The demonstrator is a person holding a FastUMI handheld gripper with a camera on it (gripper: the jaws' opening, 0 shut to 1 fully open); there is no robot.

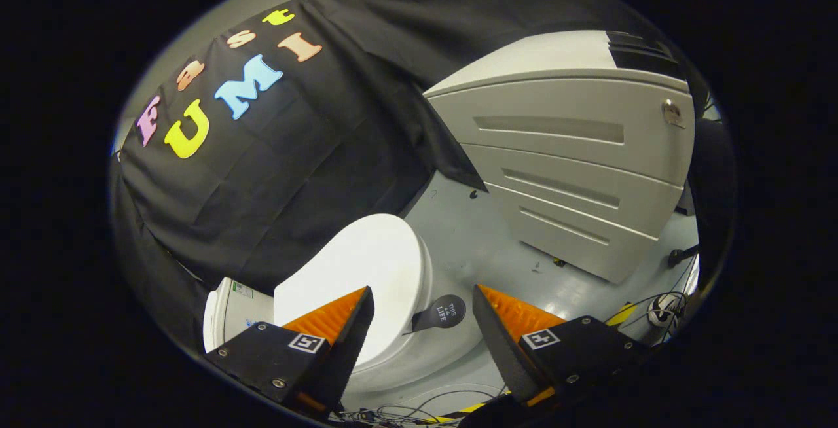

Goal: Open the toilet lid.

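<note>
The gripper [422, 300] is hanging above the toilet with its two fingers spread wide apart, released and grasping nothing. The toilet lid [366, 271] is lying shut on the bowl, a smooth white oval sitting just ahead of and partly under the left finger [340, 330], so what the bowl is holding cannot be told. A dark grey tab handle [442, 312] with small print on it is sticking out from the lid's side, showing in the gap between the two fingers, apart from both of them. The right finger [507, 326] is hovering over the bare grey floor [471, 238] beside the bowl. The white tank [229, 313] is standing behind the lid, against the black cloth wall [275, 153]. Beyond the toilet, a large pale grey cabinet [569, 153] with recessed grips and a small round lock is sitting on the floor, its front closed. Loose cables [664, 307] are trailing across the floor near the cabinet's foot and below the fingers.
</note>
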